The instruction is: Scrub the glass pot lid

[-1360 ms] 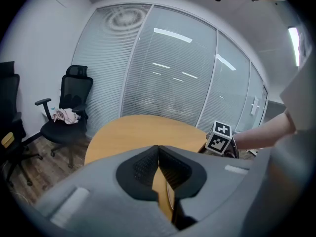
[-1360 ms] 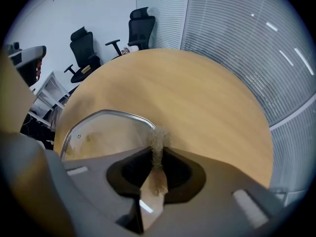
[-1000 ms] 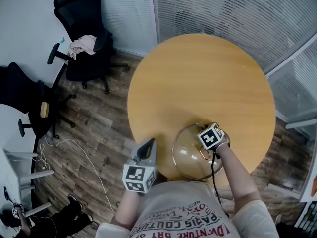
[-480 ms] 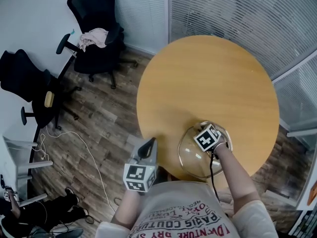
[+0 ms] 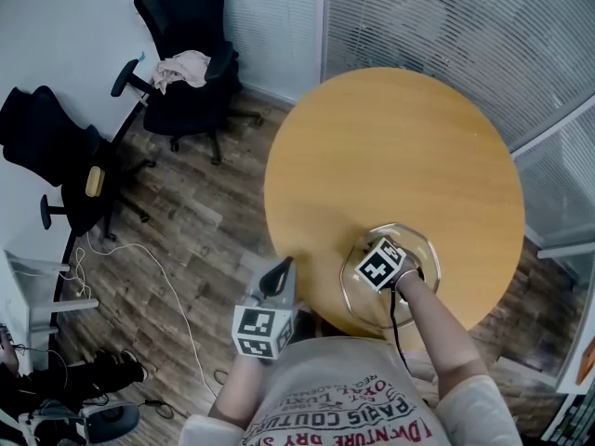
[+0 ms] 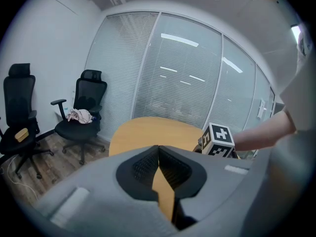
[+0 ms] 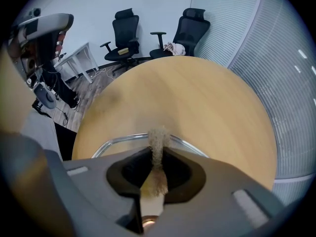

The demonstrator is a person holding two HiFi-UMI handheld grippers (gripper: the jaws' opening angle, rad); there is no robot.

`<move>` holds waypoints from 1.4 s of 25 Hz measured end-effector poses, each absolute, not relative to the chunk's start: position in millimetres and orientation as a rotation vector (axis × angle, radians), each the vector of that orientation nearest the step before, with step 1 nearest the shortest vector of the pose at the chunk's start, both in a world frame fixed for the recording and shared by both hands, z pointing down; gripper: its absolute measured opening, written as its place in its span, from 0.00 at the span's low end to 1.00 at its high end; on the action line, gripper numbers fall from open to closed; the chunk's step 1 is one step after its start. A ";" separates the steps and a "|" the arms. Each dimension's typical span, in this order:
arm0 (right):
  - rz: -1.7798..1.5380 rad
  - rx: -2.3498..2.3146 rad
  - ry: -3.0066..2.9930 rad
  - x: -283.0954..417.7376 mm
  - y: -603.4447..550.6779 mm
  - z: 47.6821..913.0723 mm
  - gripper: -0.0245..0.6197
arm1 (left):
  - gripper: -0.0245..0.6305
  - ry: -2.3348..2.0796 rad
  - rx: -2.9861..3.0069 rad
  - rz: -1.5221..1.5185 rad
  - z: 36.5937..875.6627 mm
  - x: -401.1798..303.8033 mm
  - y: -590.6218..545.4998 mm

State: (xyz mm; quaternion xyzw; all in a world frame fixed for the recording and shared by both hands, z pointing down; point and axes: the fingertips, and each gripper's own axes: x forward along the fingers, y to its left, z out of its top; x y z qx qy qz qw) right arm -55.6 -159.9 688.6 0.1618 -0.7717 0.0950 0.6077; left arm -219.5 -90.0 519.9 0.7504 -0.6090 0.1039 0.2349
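Two grippers: left gripper (image 5: 280, 270), jaws pressed together on nothing, hangs beside the near edge of the round table (image 5: 390, 147); right gripper (image 7: 158, 154) pinches a tan scrub pad (image 7: 158, 137) over the glass pot lid (image 5: 421, 249) lying near that edge

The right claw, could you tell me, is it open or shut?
Shut: the right claw pinches a tan scrubbing pad over the glass lid.

The head view looks steeply down on the bench (image 5: 390, 147). Gripper views ride low on left tongs (image 6: 159, 152) and right tongs (image 7: 158, 149), facing across it.
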 end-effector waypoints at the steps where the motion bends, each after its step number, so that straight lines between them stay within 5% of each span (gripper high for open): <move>1: 0.213 0.361 -1.782 -59.3 -155.5 688.0 0.14 | 0.05 -1.670 2.060 0.284 519.0 -221.8 -88.6; 35: 0.077 0.170 -1.840 -50.1 -6.4 692.2 0.14 | 0.05 -1.396 2.285 0.375 520.4 -201.6 -56.5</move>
